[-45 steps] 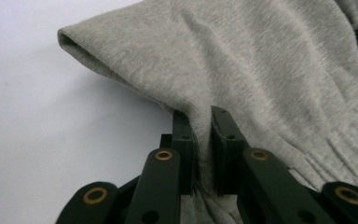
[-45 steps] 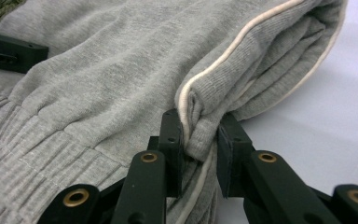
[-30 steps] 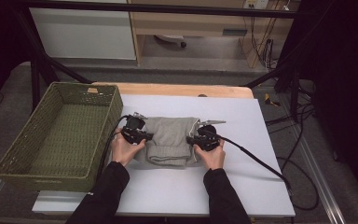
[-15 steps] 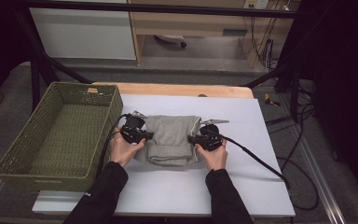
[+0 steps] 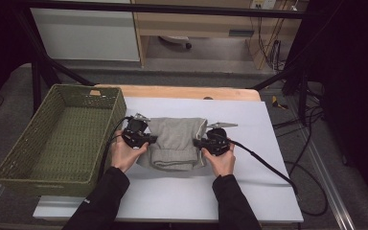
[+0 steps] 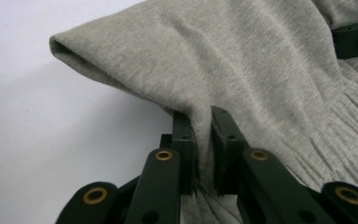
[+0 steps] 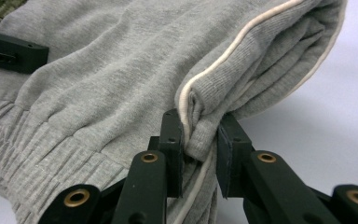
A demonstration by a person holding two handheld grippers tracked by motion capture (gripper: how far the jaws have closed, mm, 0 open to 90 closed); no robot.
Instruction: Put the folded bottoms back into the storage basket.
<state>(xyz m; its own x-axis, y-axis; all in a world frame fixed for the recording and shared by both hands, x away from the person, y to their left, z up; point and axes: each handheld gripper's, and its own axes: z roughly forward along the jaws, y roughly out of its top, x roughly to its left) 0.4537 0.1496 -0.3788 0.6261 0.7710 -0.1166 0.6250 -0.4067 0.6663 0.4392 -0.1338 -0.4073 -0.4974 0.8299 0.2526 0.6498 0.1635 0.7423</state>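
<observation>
the green wicker basket [image 5: 57, 139] sits at the bench's left edge. the left gripper [image 5: 146, 140] and right gripper [image 5: 200, 143] each clench a side of the folded grey garment [image 5: 176, 141] mid-bench. likely next: lift together, level, clearing the basket's near wall.

Both grippers [image 5: 149, 139] [image 5: 197, 142] clamped (jaws inward)

One folded grey garment [image 5: 176, 143] lies mid-tabletop [image 5: 249, 191]. One green woven basket [image 5: 62, 139] sits at the tabletop's left edge. Two grippers: the left gripper [image 5: 149, 139] and the right gripper [image 5: 197, 142], one at each side of the garment.
</observation>
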